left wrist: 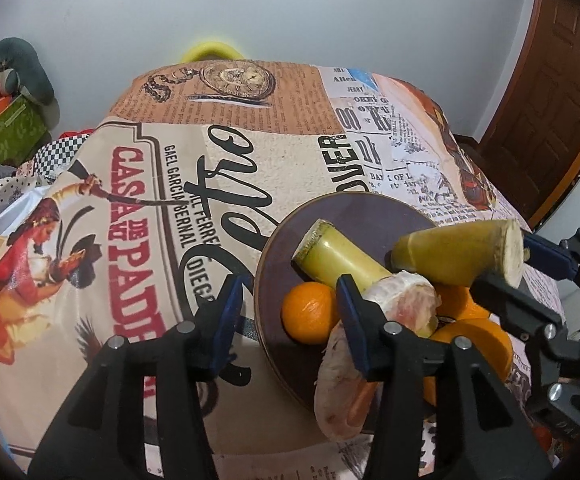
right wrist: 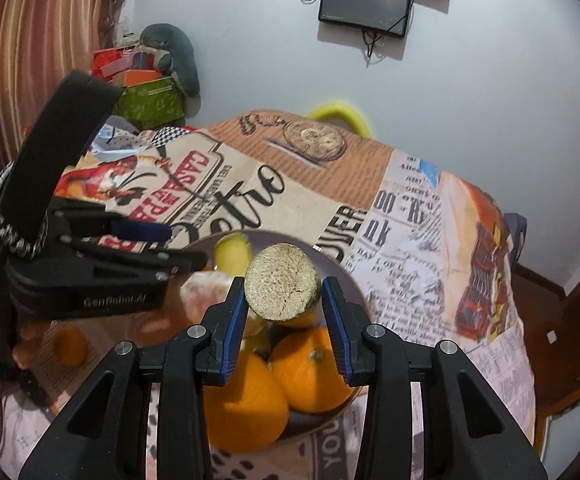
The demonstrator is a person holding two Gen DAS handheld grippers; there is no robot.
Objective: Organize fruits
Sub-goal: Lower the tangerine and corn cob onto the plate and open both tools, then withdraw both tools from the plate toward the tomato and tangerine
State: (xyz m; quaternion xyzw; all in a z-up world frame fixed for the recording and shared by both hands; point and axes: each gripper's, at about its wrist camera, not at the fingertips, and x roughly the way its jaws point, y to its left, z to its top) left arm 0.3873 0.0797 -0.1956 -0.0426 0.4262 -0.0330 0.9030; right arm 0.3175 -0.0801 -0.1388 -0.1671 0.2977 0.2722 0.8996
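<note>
I had my right gripper pinched on a cut piece of sugarcane, carrying it just above the dark plate, so I judged I was in the middle of placing it with the rest of the fruit. My left gripper hung with its jaws spread and nothing between them, near the plate's left edge. On the plate lay another cane piece, a peeled pale citrus and several oranges, already crowded. The next move, as I saw it, called for lowering the cane into a gap where it would not roll off the round fruit, then easing the jaws apart. The plate sat on a tablecloth printed with retro posters and newsprint, against a white wall, with a wooden door on the right.
</note>
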